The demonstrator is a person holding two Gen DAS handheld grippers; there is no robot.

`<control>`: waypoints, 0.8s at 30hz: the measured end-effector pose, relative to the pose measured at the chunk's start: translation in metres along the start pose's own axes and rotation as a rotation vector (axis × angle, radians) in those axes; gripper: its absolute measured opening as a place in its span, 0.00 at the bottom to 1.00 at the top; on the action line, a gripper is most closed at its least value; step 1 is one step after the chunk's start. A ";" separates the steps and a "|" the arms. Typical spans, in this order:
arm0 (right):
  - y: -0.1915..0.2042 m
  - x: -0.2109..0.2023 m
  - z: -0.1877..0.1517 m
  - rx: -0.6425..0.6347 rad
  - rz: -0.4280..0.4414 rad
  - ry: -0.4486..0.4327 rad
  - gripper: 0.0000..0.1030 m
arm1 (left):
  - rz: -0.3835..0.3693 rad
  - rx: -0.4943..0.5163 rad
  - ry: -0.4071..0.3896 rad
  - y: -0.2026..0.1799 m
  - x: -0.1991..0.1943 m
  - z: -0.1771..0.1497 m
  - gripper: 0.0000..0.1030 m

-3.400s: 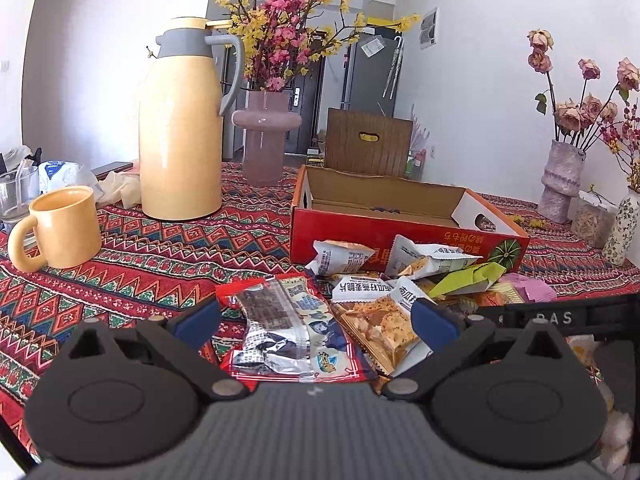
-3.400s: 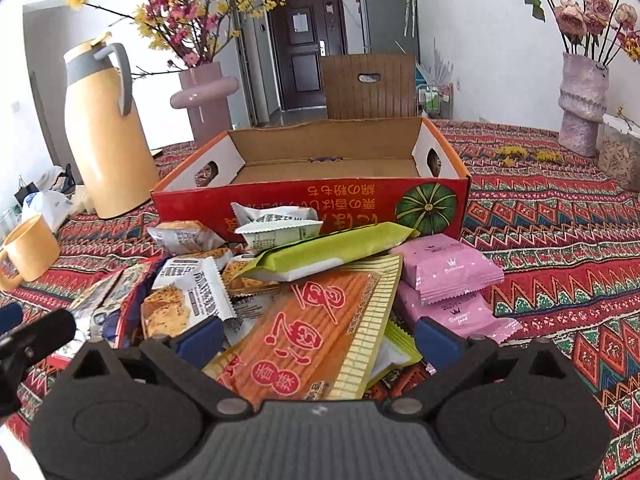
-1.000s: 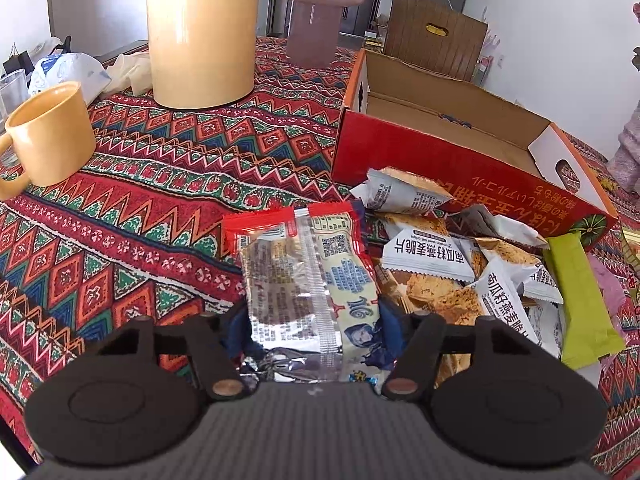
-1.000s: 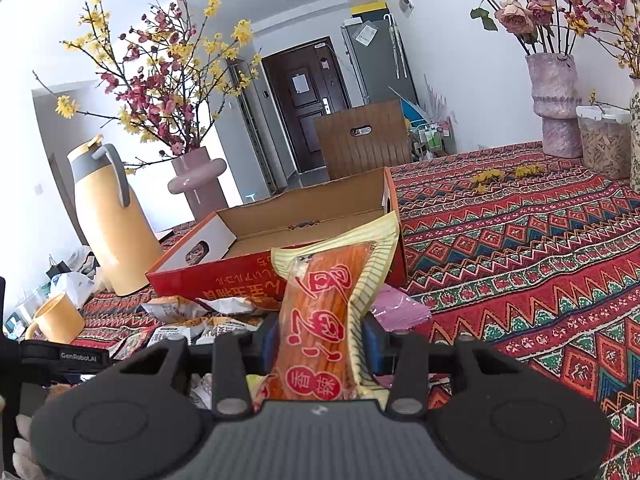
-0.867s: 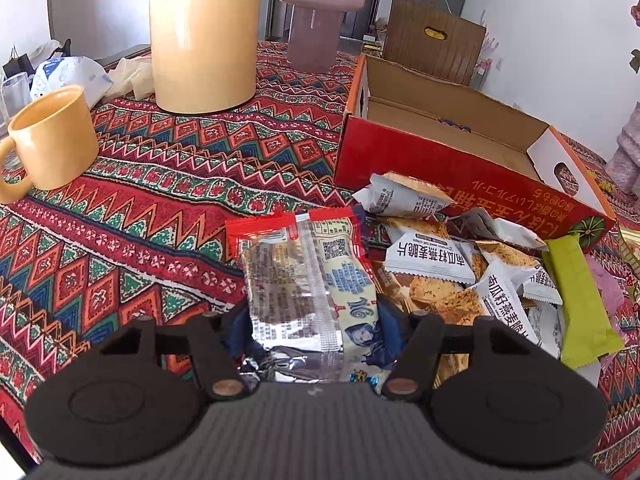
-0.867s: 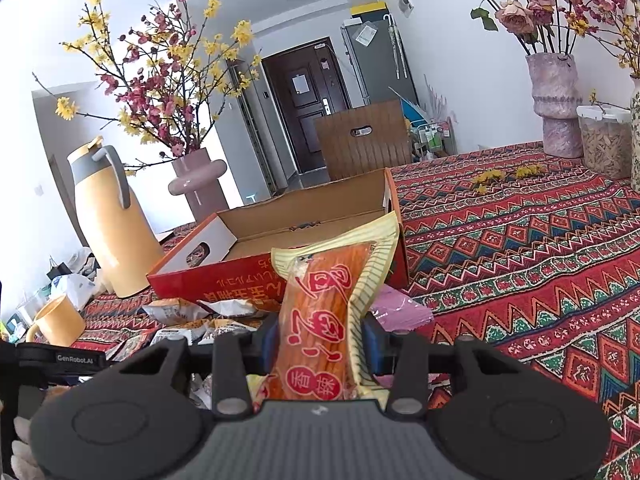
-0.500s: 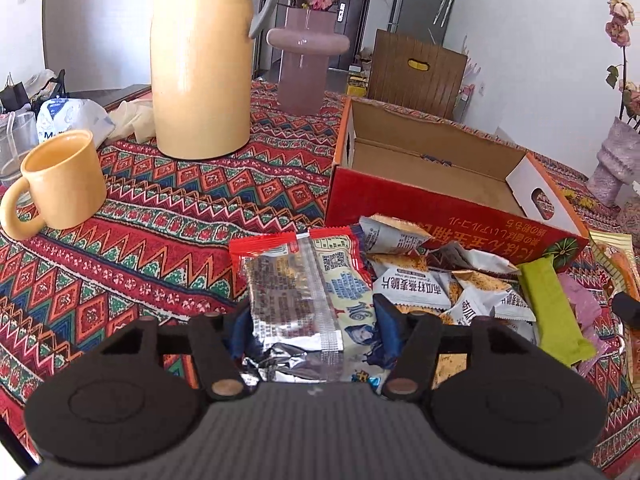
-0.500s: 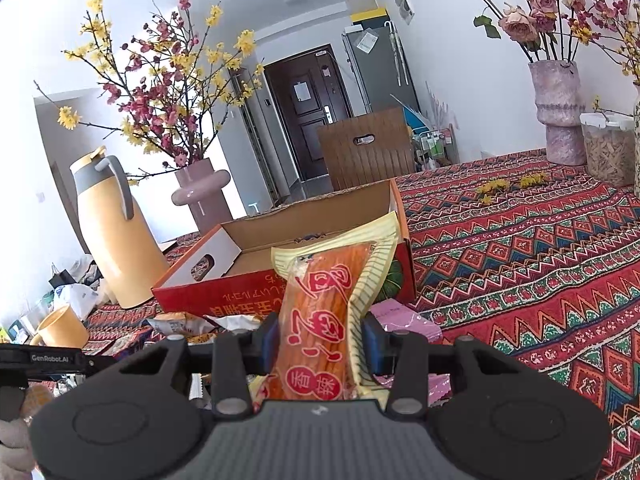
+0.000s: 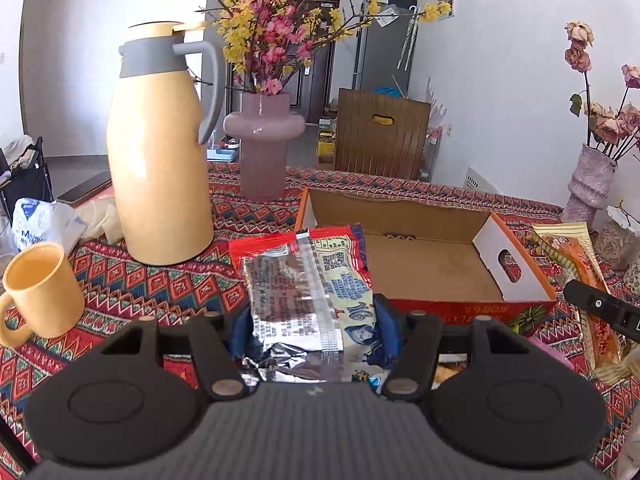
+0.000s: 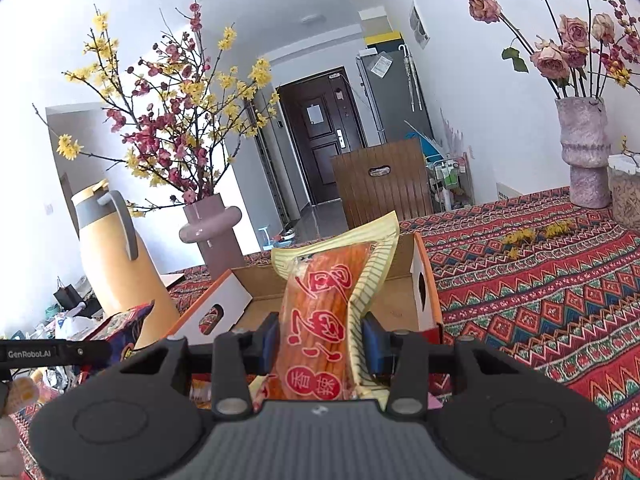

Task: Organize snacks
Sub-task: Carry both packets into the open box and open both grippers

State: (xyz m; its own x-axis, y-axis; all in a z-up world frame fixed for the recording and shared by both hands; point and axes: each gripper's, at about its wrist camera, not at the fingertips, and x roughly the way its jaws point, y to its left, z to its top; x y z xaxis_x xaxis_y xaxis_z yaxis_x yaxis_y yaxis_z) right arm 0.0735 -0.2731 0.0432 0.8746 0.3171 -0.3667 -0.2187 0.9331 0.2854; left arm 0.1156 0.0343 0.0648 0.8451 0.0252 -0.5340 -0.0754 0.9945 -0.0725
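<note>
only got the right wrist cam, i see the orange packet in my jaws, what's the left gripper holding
Observer: The left gripper is shut on a red and silver foil snack packet, printed side down, seam up.
Operator: is there anything in the box yet
Observer: The left wrist view looks down into the red cardboard box: the floor that shows is bare brown card, no snacks on it.
Operator: anything left of the flask i should avoid
Observer: Yes, a yellow mug stands on the tablecloth, nearer the left gripper than the yellow thermos jug.
</note>
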 end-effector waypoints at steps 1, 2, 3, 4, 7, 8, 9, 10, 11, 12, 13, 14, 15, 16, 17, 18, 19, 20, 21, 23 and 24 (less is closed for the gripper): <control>0.000 0.006 0.005 0.002 0.002 0.001 0.40 | -0.008 0.007 -0.004 -0.003 0.004 0.005 0.60; 0.000 0.011 0.009 0.003 0.004 0.003 0.40 | -0.014 0.011 -0.012 -0.005 0.008 0.010 0.60; 0.000 0.018 0.013 0.005 0.004 0.005 0.40 | -0.016 0.013 -0.019 -0.007 0.012 0.014 0.60; -0.001 0.024 0.017 0.007 0.002 0.006 0.40 | -0.018 0.015 -0.025 -0.010 0.017 0.019 0.60; -0.001 0.045 0.027 0.006 -0.004 0.020 0.40 | -0.024 0.021 -0.045 -0.017 0.031 0.031 0.60; -0.001 0.053 0.031 0.005 -0.008 0.027 0.40 | -0.024 0.024 -0.051 -0.020 0.037 0.035 0.60; 0.000 0.060 0.034 0.004 -0.012 0.033 0.40 | -0.023 0.027 -0.055 -0.022 0.042 0.037 0.60; 0.000 0.068 0.037 0.002 -0.018 0.039 0.40 | -0.018 0.031 -0.057 -0.025 0.048 0.039 0.60; 0.001 0.076 0.040 -0.001 -0.023 0.047 0.40 | -0.009 0.035 -0.058 -0.028 0.054 0.042 0.60; 0.000 0.084 0.042 -0.003 -0.031 0.056 0.40 | -0.005 0.036 -0.056 -0.030 0.061 0.043 0.60; 0.000 0.090 0.043 -0.003 -0.040 0.061 0.40 | -0.006 0.037 -0.054 -0.032 0.067 0.045 0.60; -0.001 0.098 0.044 -0.001 -0.055 0.070 0.40 | -0.003 0.040 -0.051 -0.032 0.075 0.046 0.60; -0.002 0.105 0.045 0.007 -0.074 0.078 0.40 | 0.005 0.044 -0.047 -0.033 0.082 0.045 0.60; -0.004 0.111 0.044 0.015 -0.087 0.085 0.40 | 0.013 0.049 -0.044 -0.035 0.090 0.045 0.60; -0.006 0.117 0.043 0.023 -0.089 0.093 0.40 | 0.018 0.052 -0.037 -0.036 0.097 0.043 0.60; -0.008 0.122 0.042 0.030 -0.090 0.102 0.40 | 0.026 0.056 -0.028 -0.037 0.105 0.042 0.60; -0.009 0.128 0.041 0.030 -0.093 0.112 0.40 | 0.034 0.059 -0.022 -0.038 0.112 0.040 0.60; -0.010 0.133 0.039 0.027 -0.098 0.121 0.40 | 0.036 0.058 -0.020 -0.038 0.118 0.039 0.60; -0.011 0.137 0.037 0.027 -0.103 0.127 0.40 | 0.033 0.056 -0.021 -0.038 0.122 0.037 0.60; -0.013 0.142 0.033 0.031 -0.117 0.139 0.40 | 0.036 0.049 -0.030 -0.038 0.128 0.032 0.60; -0.013 0.143 0.031 0.030 -0.124 0.139 0.40 | 0.040 0.050 -0.035 -0.038 0.130 0.029 0.60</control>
State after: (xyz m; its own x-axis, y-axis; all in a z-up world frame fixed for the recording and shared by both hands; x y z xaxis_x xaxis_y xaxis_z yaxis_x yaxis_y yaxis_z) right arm 0.2150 -0.2451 0.0149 0.8256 0.2220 -0.5188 -0.0978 0.9618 0.2559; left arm 0.2436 0.0032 0.0224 0.8602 0.0674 -0.5055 -0.0834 0.9965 -0.0090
